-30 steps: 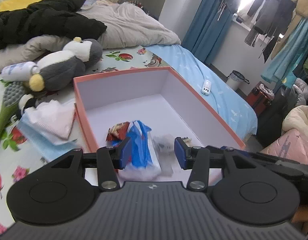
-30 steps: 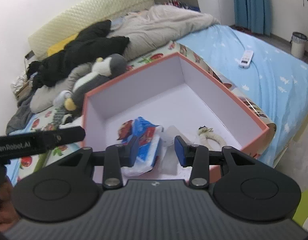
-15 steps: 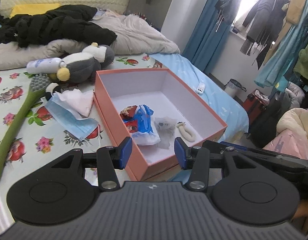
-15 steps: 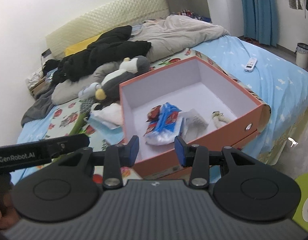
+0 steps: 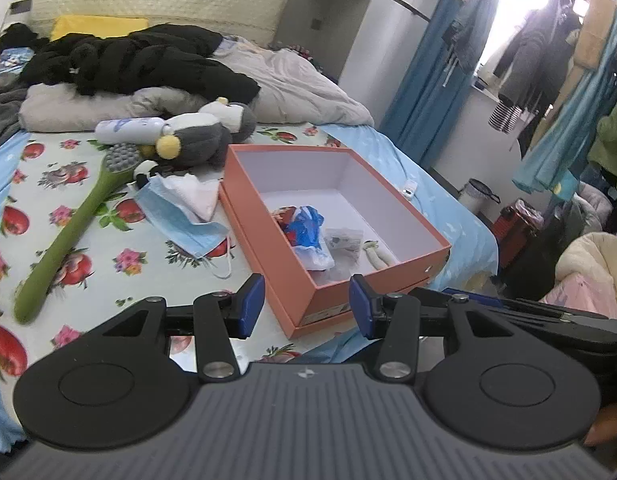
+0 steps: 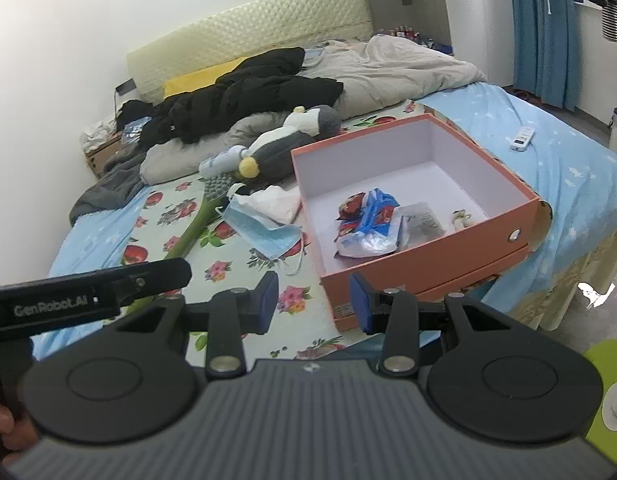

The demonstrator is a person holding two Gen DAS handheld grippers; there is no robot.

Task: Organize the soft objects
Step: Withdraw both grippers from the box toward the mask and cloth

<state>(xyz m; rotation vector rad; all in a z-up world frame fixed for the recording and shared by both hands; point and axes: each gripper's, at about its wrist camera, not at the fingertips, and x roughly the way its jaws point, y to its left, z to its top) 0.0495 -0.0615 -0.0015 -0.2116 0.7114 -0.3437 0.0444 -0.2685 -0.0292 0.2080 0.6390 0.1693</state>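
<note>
Plush penguin (image 5: 204, 136) lies beside the orange box (image 5: 292, 280) (both grippers parted, empty).

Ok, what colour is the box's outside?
Salmon-orange outside, white inside; the box shows best in the right wrist view.

Ahead of the left hand-held gripper (image 5: 306, 306) a box (image 5: 388, 206) sits on the bed (image 5: 108, 248), packets (image 5: 306, 228) inside; mask (image 5: 180, 216), brush (image 5: 76, 224) and plush toy (image 5: 200, 132) lie to its left.
</note>
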